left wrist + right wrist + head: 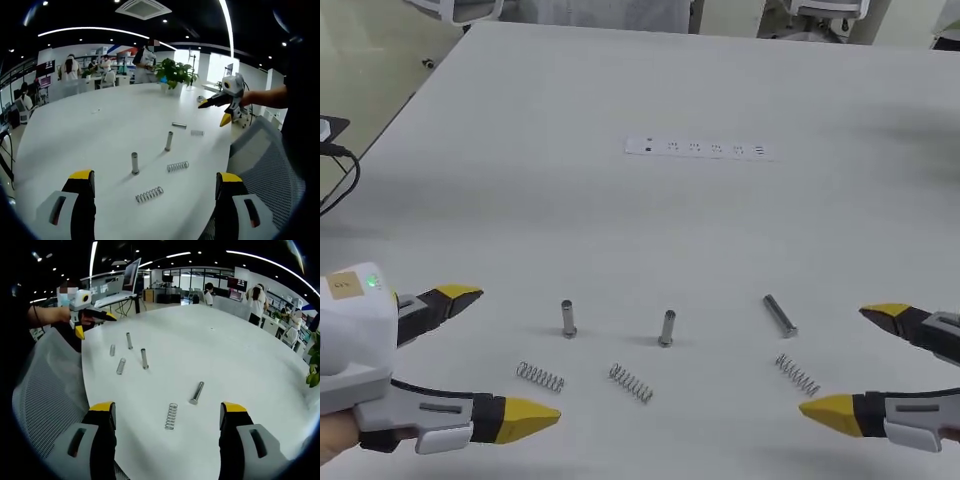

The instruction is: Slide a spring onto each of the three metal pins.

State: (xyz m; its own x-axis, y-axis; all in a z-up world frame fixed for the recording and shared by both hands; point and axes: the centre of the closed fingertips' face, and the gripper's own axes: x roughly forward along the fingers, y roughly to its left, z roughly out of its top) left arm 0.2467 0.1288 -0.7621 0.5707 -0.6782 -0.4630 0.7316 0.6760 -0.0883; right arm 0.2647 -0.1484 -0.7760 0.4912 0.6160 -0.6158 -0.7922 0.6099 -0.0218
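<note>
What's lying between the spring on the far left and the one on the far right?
In the head view, the middle spring lies between the left spring and the right spring; otherwise that stretch of table is bare.

Open-plan office: large white table (620, 220), power sockets (698, 149) inset in tabletop, mesh chair (267, 162), potted plant (175, 75), monitor (131, 271), ceiling strip lights (100, 29).

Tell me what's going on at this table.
A person holds the left gripper and right gripper open and empty at a white table. The left pin and middle pin stand upright; the right pin lies on its side. The left spring, middle spring and right spring lie loose, none on a pin yet.
</note>
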